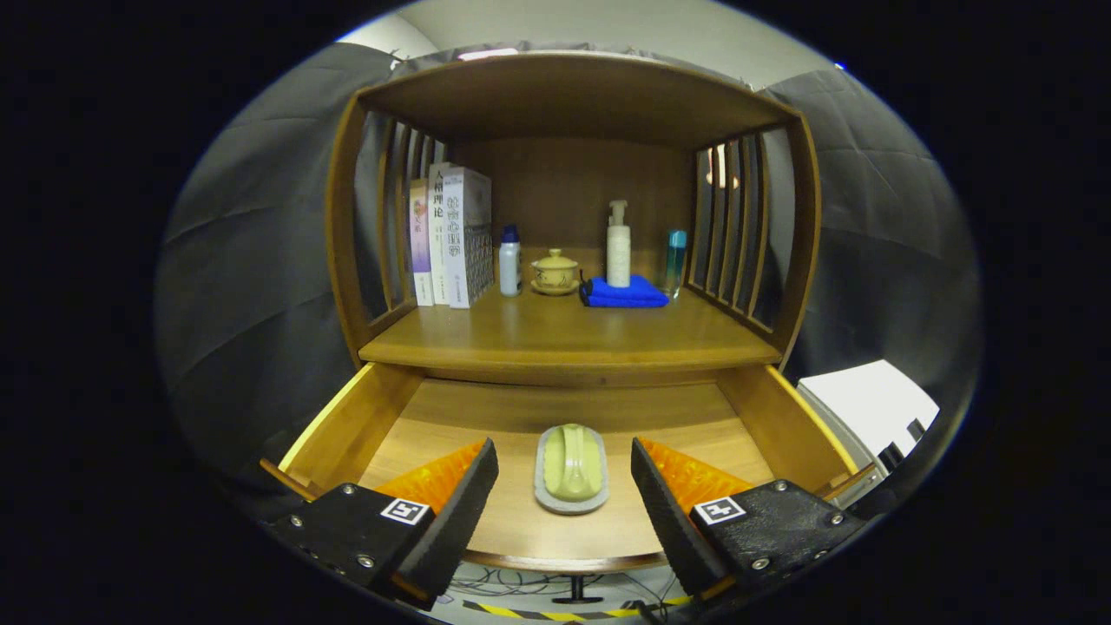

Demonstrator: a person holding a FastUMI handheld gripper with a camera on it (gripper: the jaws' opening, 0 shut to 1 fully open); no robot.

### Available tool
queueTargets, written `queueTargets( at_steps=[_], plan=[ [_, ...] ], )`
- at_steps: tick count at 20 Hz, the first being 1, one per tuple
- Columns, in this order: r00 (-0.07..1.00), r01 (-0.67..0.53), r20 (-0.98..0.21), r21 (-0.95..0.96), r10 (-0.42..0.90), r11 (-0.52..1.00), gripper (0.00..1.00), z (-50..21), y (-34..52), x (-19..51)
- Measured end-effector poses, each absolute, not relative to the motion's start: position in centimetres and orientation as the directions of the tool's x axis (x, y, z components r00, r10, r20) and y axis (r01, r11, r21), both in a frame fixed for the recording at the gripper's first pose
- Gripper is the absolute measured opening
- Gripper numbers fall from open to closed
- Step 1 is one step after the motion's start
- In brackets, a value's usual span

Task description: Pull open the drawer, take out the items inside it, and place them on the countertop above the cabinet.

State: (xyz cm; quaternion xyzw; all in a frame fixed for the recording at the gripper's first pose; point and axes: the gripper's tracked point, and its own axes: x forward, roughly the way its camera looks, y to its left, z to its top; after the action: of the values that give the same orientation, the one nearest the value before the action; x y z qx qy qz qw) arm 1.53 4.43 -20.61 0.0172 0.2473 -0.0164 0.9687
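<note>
Dish (570,469) lies between spread tongs (564,495), untouched.

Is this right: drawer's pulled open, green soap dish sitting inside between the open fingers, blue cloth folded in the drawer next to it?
Not quite. In the gripper view the blue cloth lies on the countertop under the white pump bottle, not in the drawer. The rest holds: drawer open, green soap dish inside, gripper fingers open either side of it.

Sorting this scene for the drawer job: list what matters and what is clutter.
Job:
open wooden drawer
green ribbed oval dish, between the open gripper fingers
wooden countertop

Clutter:
upright books
white pump bottle
folded blue cloth
small lidded yellow pot
</note>
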Motion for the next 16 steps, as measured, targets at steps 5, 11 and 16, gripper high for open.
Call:
queueTargets(
  at_steps=[5,11,16],
  plan=[
    [0.801,0.035,-0.597,-0.036,-0.05,0.999,0.95,-23.4,4.7,3.0],
    [0.701,-0.02,-0.706,-0.158,-0.099,0.987,0.93,-26.3,4.1,5.3],
    [0.642,-0.034,-0.757,-0.186,-0.122,0.982,0.84,-28.6,2.7,6.7]
  ],
)
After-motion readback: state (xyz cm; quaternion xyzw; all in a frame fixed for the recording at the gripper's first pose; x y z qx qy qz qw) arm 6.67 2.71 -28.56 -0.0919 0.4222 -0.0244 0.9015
